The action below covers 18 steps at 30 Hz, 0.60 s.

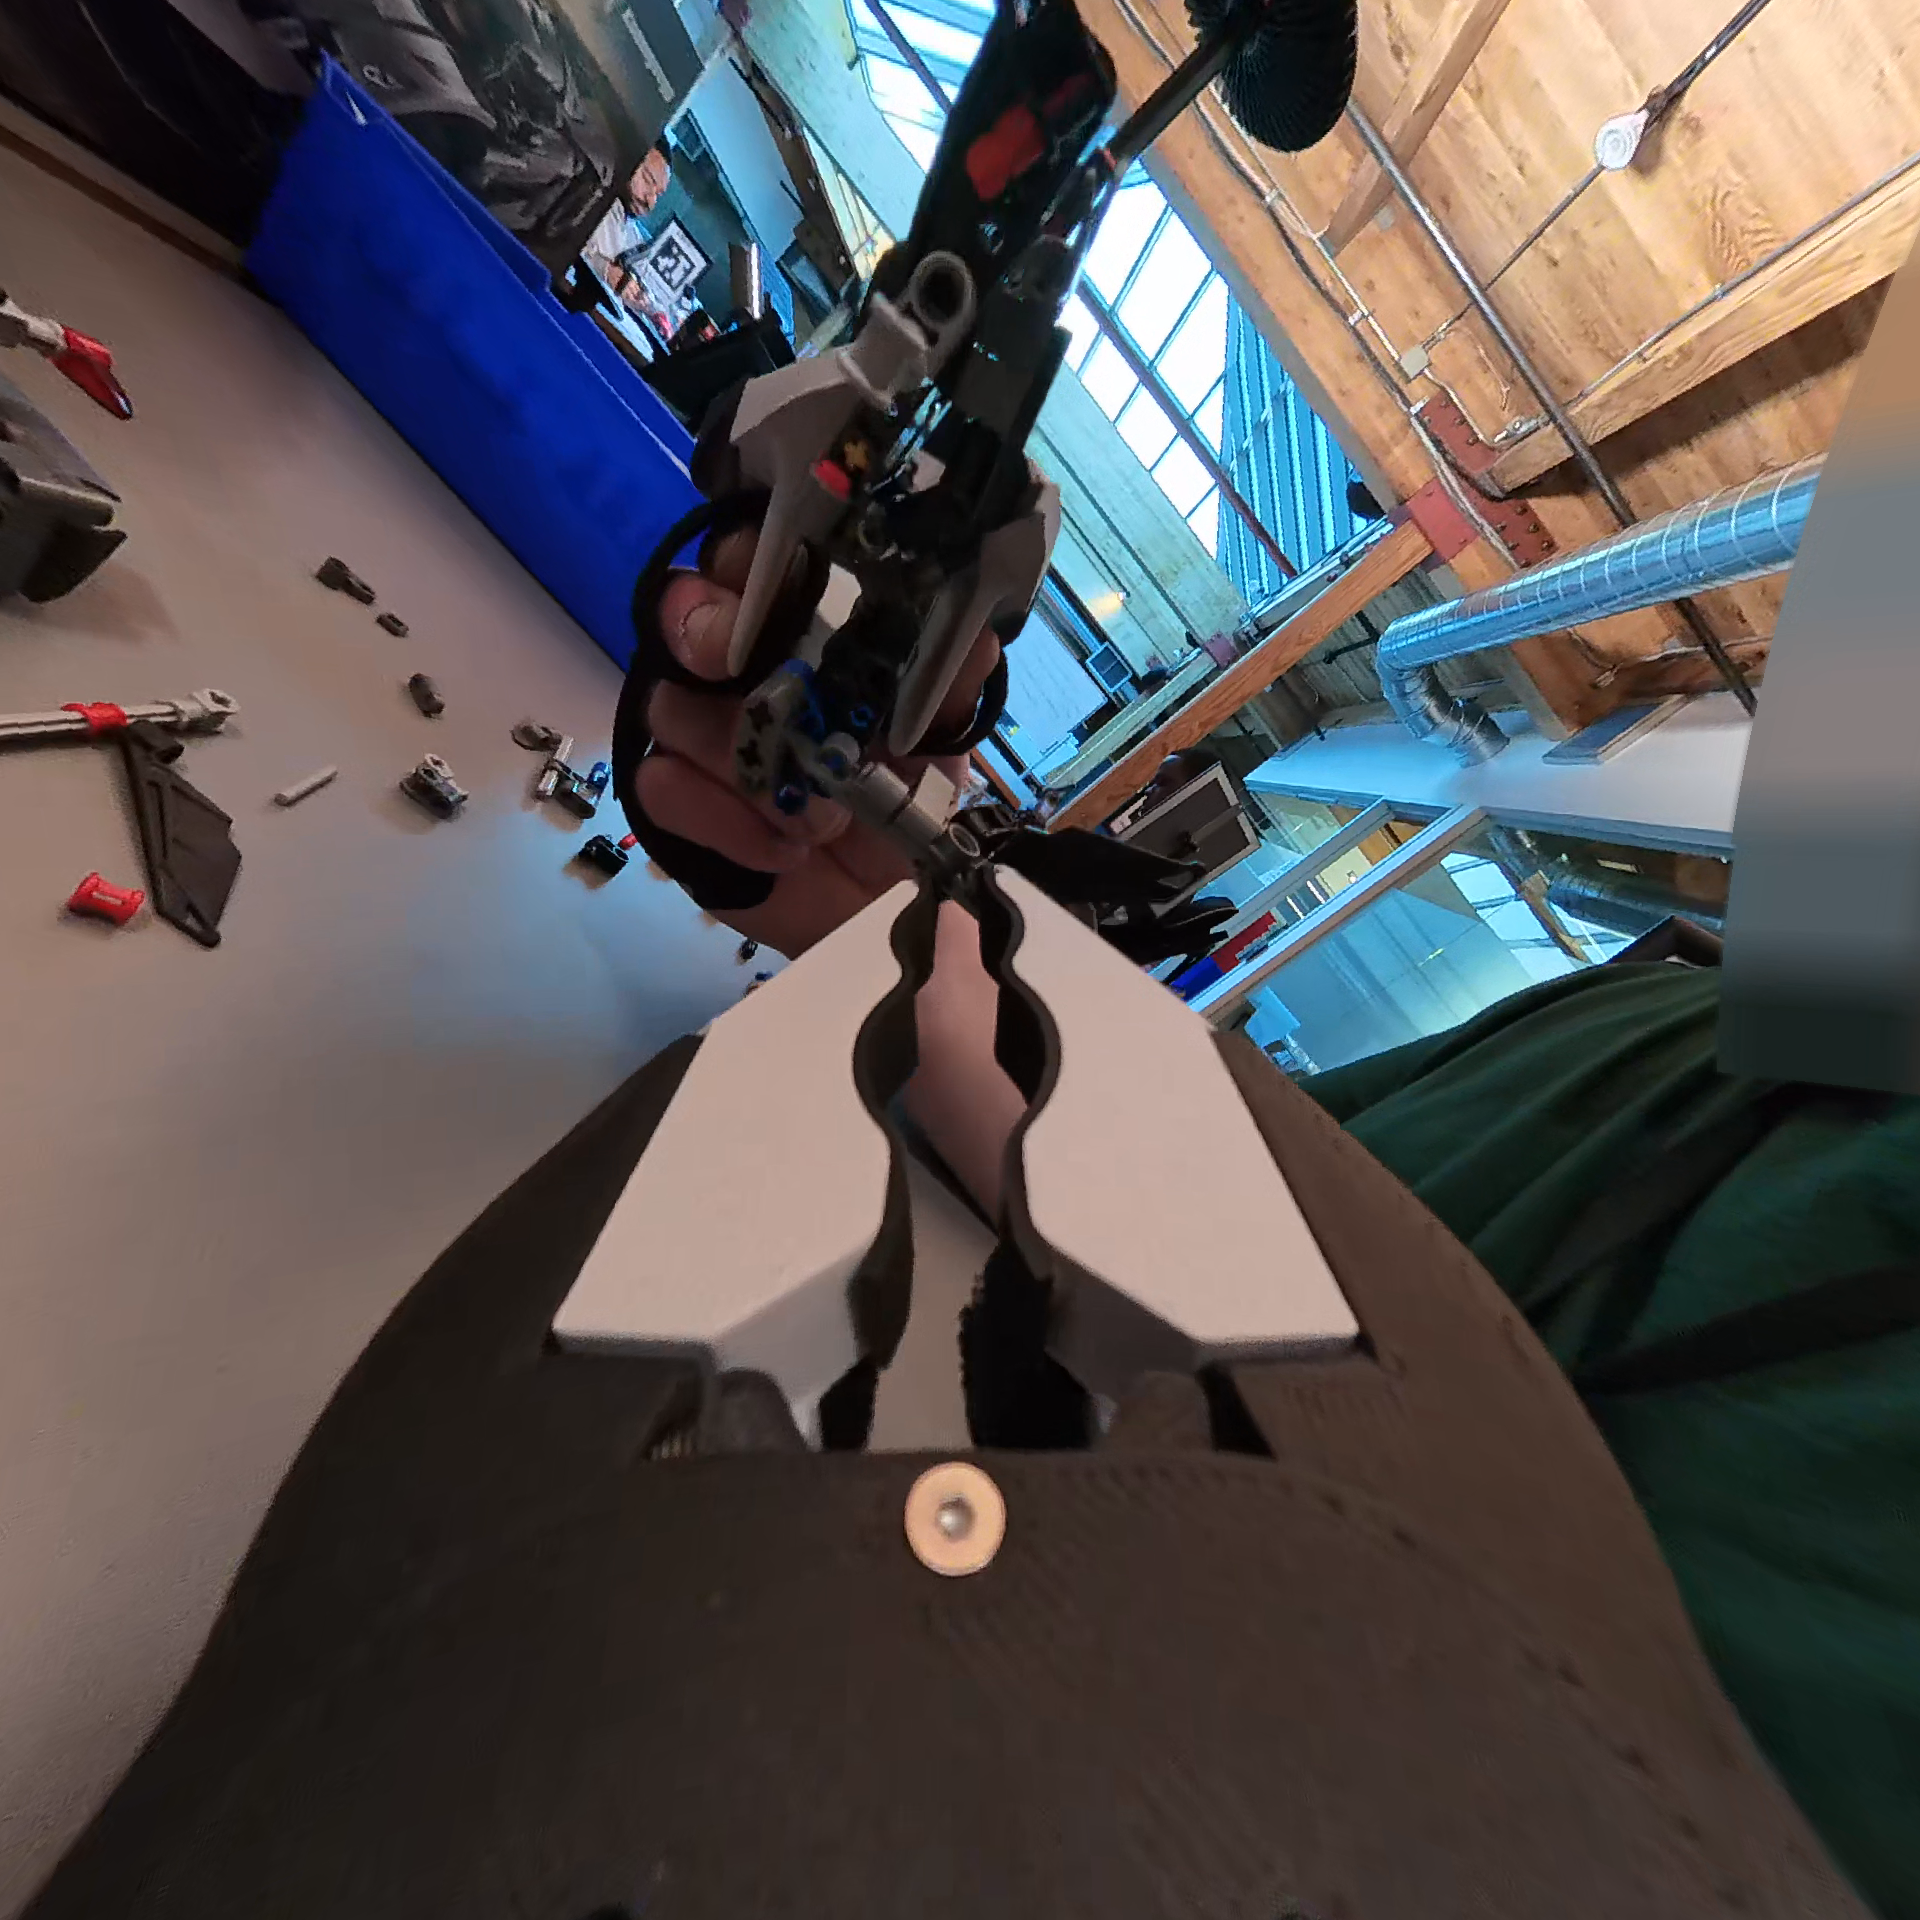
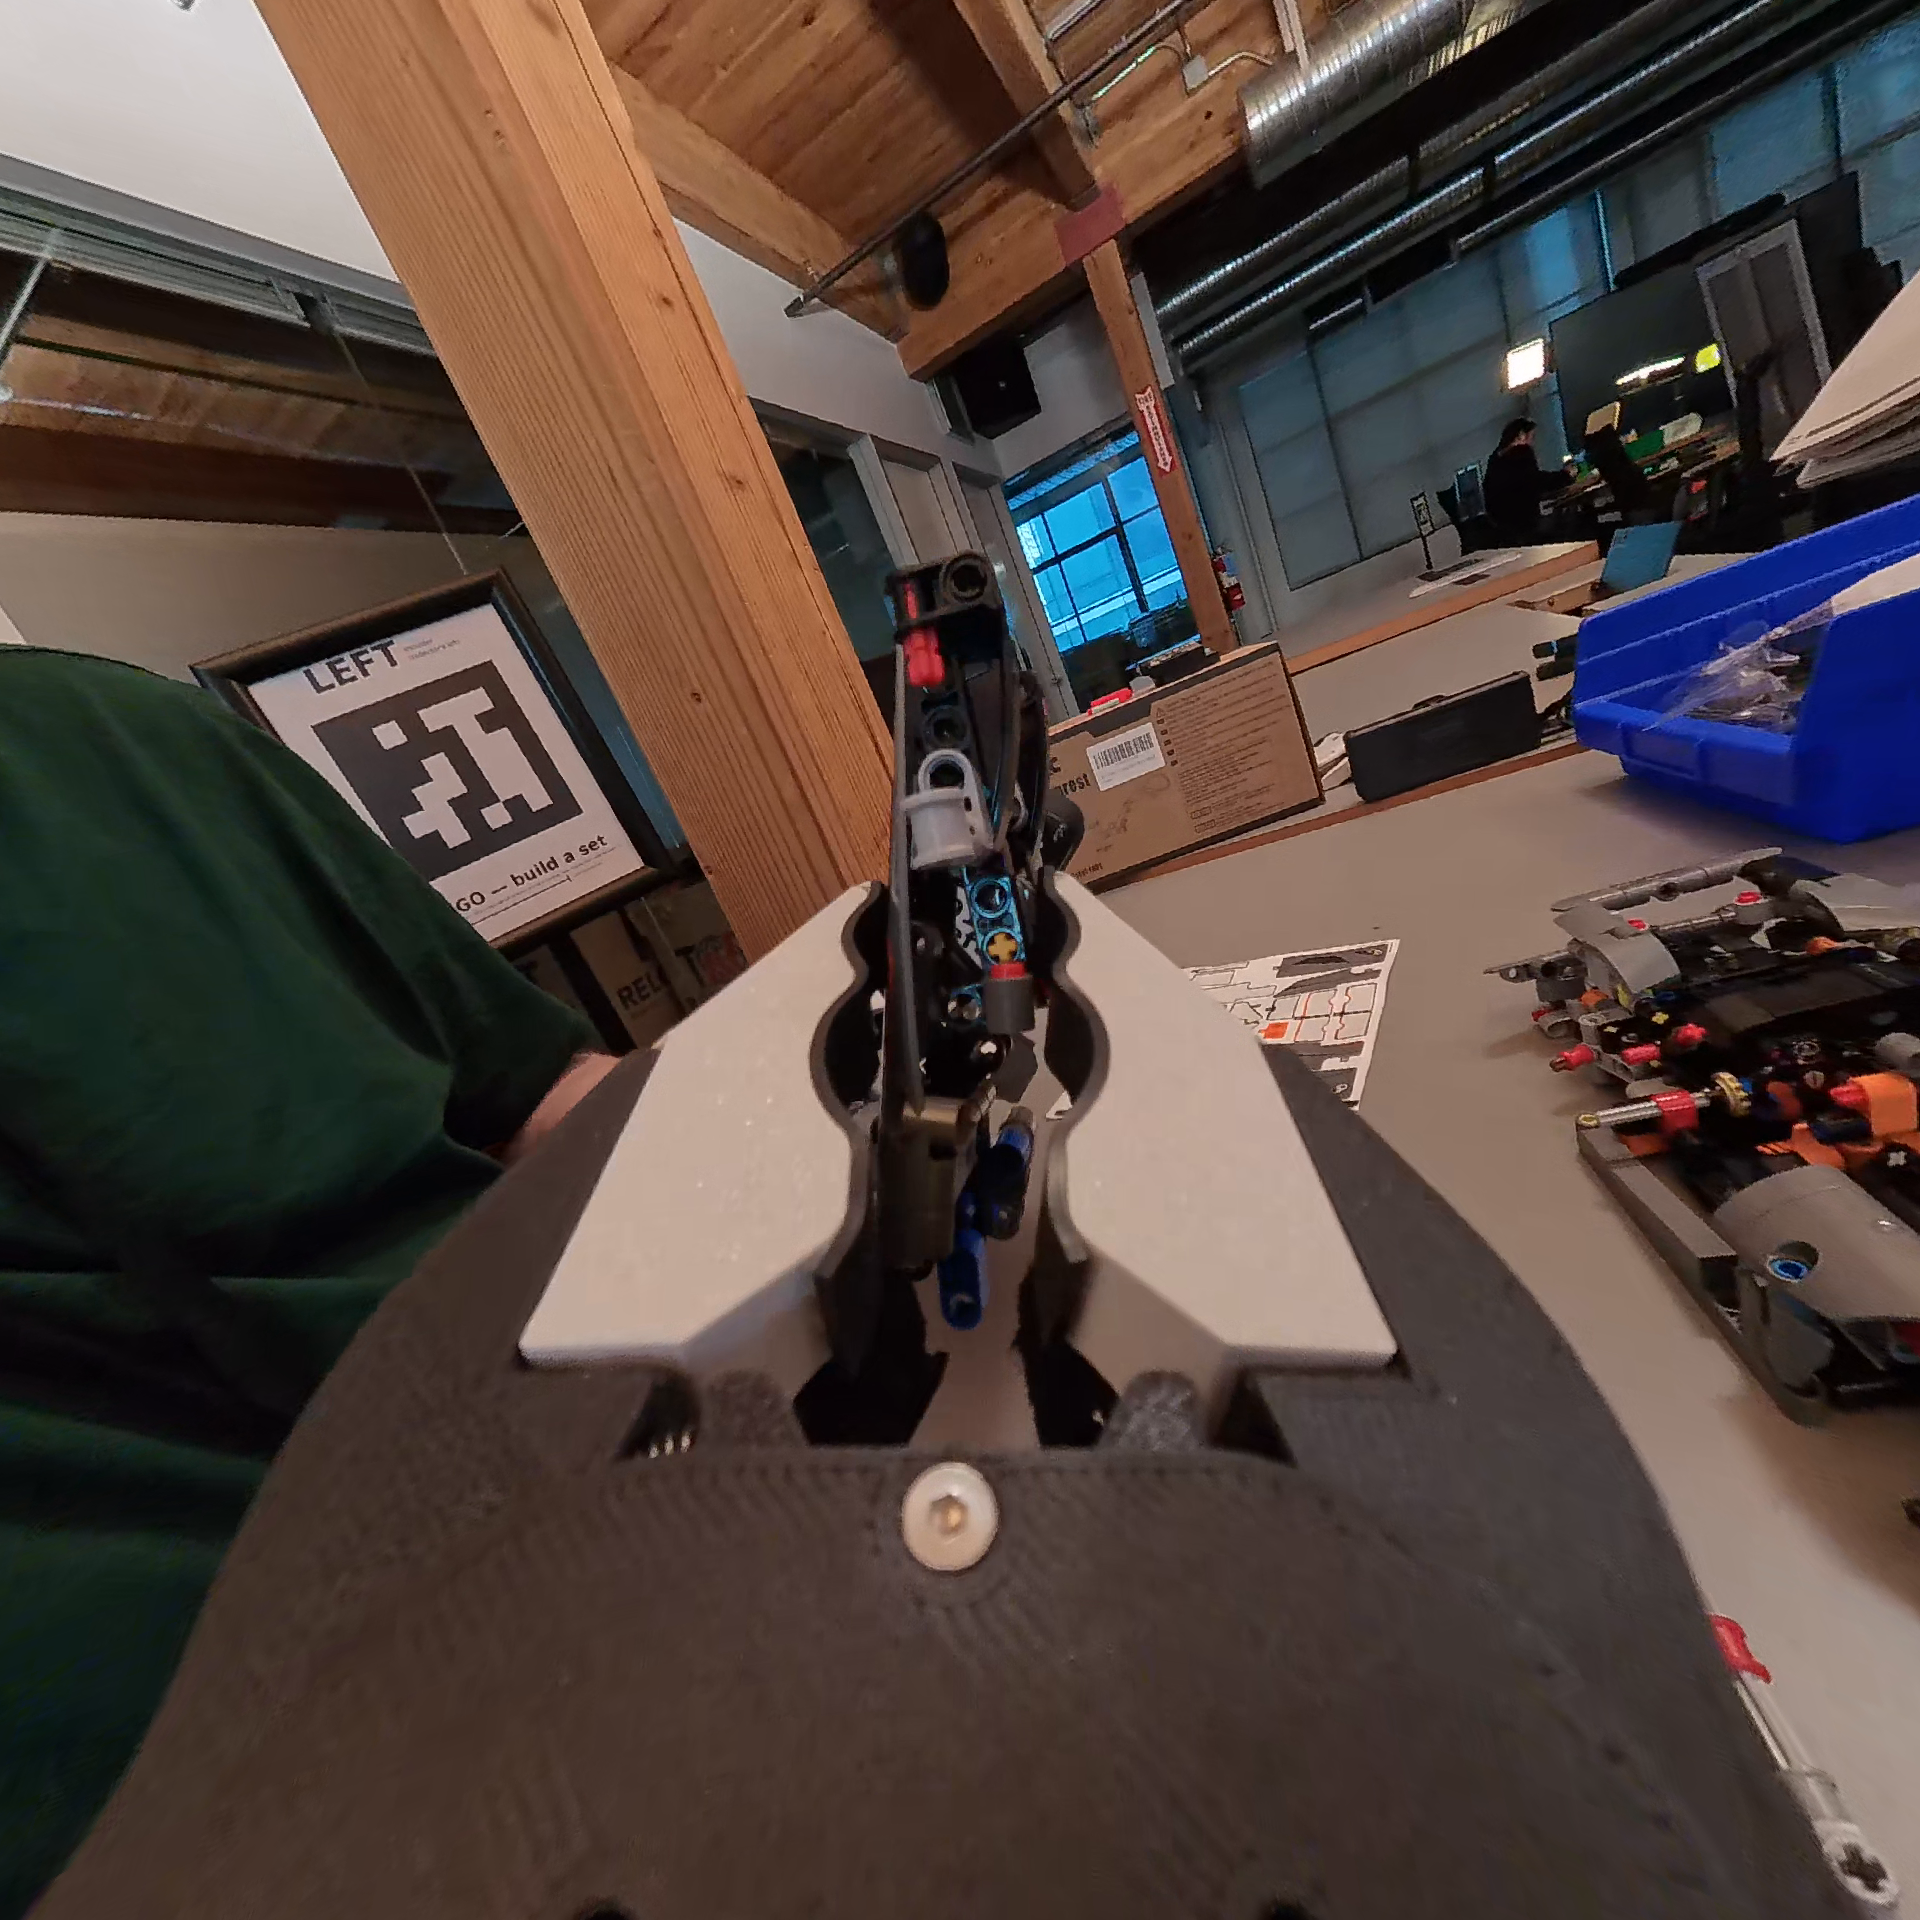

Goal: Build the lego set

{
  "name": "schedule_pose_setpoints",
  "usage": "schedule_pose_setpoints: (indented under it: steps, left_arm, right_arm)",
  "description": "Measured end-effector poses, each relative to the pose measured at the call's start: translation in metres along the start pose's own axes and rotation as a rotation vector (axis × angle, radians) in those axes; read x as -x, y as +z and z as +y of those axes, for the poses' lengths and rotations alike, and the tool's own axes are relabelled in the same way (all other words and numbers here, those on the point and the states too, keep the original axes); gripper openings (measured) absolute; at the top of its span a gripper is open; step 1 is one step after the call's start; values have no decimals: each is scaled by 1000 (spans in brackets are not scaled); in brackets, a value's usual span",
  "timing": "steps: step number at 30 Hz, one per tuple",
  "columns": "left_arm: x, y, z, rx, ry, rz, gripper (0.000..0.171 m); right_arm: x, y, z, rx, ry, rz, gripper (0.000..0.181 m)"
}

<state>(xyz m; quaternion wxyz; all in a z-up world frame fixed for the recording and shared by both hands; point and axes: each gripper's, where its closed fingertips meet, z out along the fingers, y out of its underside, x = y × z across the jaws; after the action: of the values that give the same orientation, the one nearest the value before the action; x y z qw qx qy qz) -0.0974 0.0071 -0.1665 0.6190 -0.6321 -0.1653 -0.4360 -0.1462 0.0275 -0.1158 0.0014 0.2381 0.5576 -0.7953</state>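
A black lego sub-assembly (image 2: pixel 951 727) with grey, red and blue parts stands upright between the fingers of my right gripper (image 2: pixel 971 904), which is shut on its lower part. In the left wrist view the same sub-assembly (image 1: pixel 997 208) hangs in the air, held by the right gripper (image 1: pixel 862 644) with a hand behind it. A grey axle (image 1: pixel 883 805) sticks out of its lower end. My left gripper (image 1: pixel 954 883) is closed on the tip of that axle, with the jaws almost touching.
A partly built car chassis (image 2: pixel 1714 1091), an instruction sheet (image 2: pixel 1299 997), a blue bin (image 2: pixel 1745 707) and a cardboard box (image 2: pixel 1184 769) are on the grey table. Loose small parts (image 1: pixel 436 779) and a black panel with red pieces (image 1: pixel 177 821) lie in the left wrist view.
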Motion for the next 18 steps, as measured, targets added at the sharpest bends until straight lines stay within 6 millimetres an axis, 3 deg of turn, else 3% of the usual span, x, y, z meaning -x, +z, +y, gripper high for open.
schedule_pose_setpoints:
  steps: [18]
  left_arm:
    - [8,0,-5,-92,43,-84,2]
  right_arm:
    - [-4,-3,-13,-90,28,13,29]
